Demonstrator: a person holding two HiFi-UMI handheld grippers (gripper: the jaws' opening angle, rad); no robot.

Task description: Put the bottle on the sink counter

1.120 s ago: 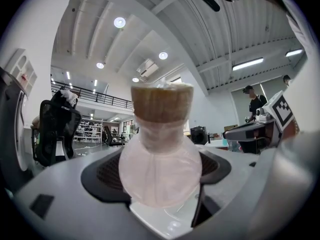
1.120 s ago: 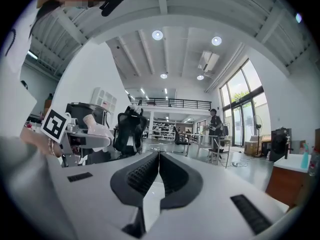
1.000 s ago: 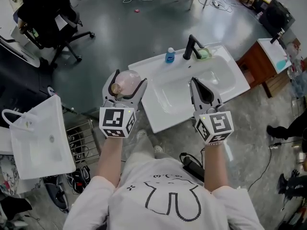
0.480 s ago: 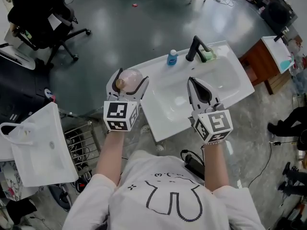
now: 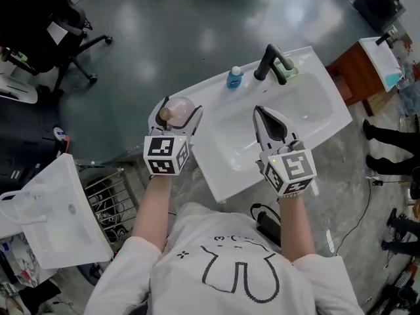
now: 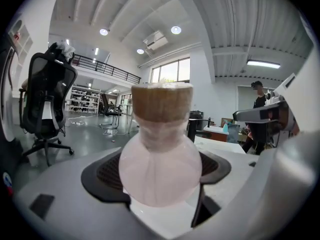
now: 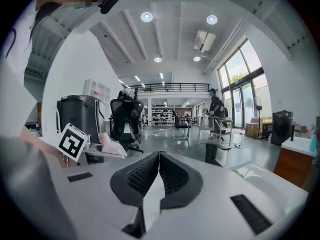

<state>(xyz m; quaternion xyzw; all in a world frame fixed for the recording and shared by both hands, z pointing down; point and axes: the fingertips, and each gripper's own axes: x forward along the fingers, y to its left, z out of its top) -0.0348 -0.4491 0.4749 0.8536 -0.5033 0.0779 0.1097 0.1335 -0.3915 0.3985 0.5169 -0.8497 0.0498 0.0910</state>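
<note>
A round pale pink bottle point(image 5: 176, 109) with a tan cork top is clamped in my left gripper point(image 5: 174, 112), held above the left end of the white sink counter point(image 5: 211, 169). In the left gripper view the bottle point(image 6: 160, 165) fills the space between the two dark pads, cork upward. My right gripper point(image 5: 270, 122) hovers over the basin with its jaws pressed together and nothing in them; in the right gripper view the gripper point(image 7: 158, 176) shows its ribbed pads meeting.
A black tap point(image 5: 269, 60), a green sponge point(image 5: 287, 71) and a small blue bottle point(image 5: 234, 77) stand at the sink's far edge. A wire rack point(image 5: 111, 199) and a second white sink point(image 5: 56, 225) lie at left; a wooden cabinet point(image 5: 357, 77) at right; an office chair point(image 5: 46, 28) far left.
Both grippers have come closer to the sink; the left one with the bottle now hangs over the counter's left end. Jaw states are unchanged.
</note>
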